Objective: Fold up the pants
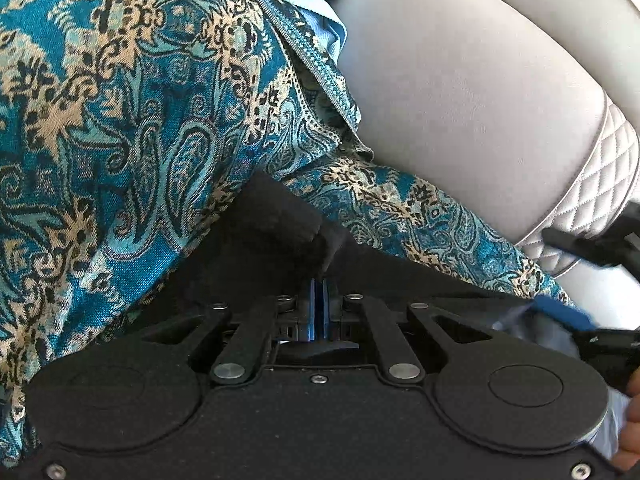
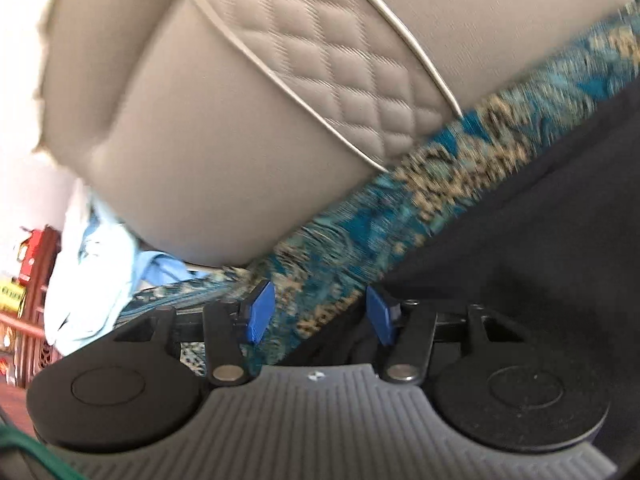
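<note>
A beige leather sofa (image 1: pixel 472 92) is the working surface, its smooth seat cushion edged by a quilted, diamond-stitched panel (image 2: pixel 320 56) with pale piping. Spread over the sofa's seat lies a teal throw (image 1: pixel 120 120) woven with tan and black paisley figures, its banded hem running diagonally toward the cushion. On top of that throw, toward the sofa's front, lie the black pants (image 2: pixel 520 240), a dark, plain fabric. The left gripper (image 1: pixel 319 280) has its blue pads pressed together on a bunched fold of the pants, which rises in a dark ridge just ahead of the fingers. The right gripper (image 2: pixel 320 312) stands with its blue pads apart, straddling the border where the pants' edge meets the throw; nothing is pinched between them. Light blue cloth (image 2: pixel 100 248) is heaped at the far end of the sofa. Beyond it, the room shows a white wall and reddish wooden furniture (image 2: pixel 36 280), blurred.
</note>
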The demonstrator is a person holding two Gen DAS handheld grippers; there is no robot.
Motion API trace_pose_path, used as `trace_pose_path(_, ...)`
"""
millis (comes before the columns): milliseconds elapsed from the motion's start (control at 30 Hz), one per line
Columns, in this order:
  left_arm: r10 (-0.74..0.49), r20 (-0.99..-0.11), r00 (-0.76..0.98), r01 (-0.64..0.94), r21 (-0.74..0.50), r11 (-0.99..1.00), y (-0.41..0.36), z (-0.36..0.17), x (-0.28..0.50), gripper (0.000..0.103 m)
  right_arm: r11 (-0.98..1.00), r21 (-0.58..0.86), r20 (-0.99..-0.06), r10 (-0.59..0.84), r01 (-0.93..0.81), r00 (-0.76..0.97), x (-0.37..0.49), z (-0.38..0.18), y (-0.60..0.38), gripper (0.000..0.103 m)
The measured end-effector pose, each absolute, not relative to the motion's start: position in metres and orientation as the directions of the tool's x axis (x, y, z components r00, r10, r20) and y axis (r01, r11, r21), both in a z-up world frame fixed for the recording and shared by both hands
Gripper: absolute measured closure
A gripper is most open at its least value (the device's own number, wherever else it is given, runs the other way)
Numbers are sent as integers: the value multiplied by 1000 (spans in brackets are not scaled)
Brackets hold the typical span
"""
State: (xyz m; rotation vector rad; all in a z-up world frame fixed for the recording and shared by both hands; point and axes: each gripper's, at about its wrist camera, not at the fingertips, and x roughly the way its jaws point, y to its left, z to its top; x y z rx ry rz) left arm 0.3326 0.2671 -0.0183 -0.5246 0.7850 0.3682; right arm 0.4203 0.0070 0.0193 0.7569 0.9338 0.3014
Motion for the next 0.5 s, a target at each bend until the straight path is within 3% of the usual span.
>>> trace_pose_path(167, 119, -734, 669, -486, -311, 817, 266, -20, 329, 98, 686, 728, -569, 620, -20, 540, 417, 35, 21, 44)
trace_pose_path(500, 99, -731, 675, -487, -340, 805, 271, -20, 327, 97, 649, 745, -640, 631, 153, 439, 424, -13, 28, 44)
